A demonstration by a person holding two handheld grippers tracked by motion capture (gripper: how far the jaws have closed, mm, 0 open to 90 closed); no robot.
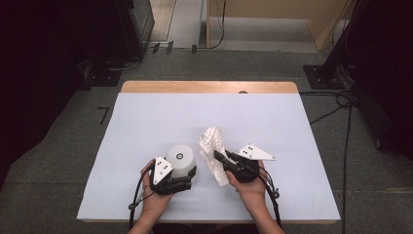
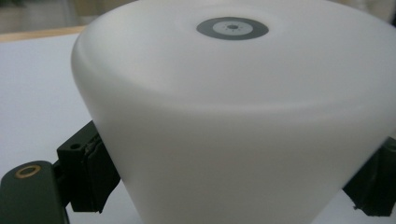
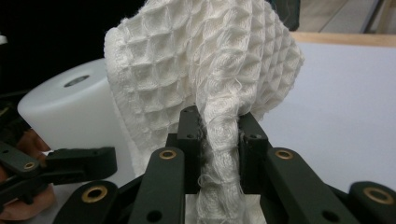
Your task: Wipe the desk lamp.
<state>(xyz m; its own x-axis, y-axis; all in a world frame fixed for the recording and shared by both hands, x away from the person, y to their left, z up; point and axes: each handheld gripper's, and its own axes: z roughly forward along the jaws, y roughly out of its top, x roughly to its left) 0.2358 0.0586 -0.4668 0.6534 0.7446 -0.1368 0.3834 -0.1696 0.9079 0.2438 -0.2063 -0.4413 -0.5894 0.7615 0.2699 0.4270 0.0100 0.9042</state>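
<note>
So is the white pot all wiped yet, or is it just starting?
Looks like just starting. Done: the left tongs are shut on the upside-down white pot, and the right tongs pinch the white waffle cloth. In hand: the cloth hangs up beside the pot, not clearly touching it. Left, probably: rubbing the cloth over the pot on the white table.

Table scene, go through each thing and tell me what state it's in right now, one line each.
White cup: upside down on the table, gripped at its sides.
Waffle-weave cloth: bunched, pinched and lifted off the table.
Left gripper: jaws pressed against the white cup.
Right gripper: jaws shut on a fold of the waffle-weave cloth.
Table: covered by a white sheet.
</note>
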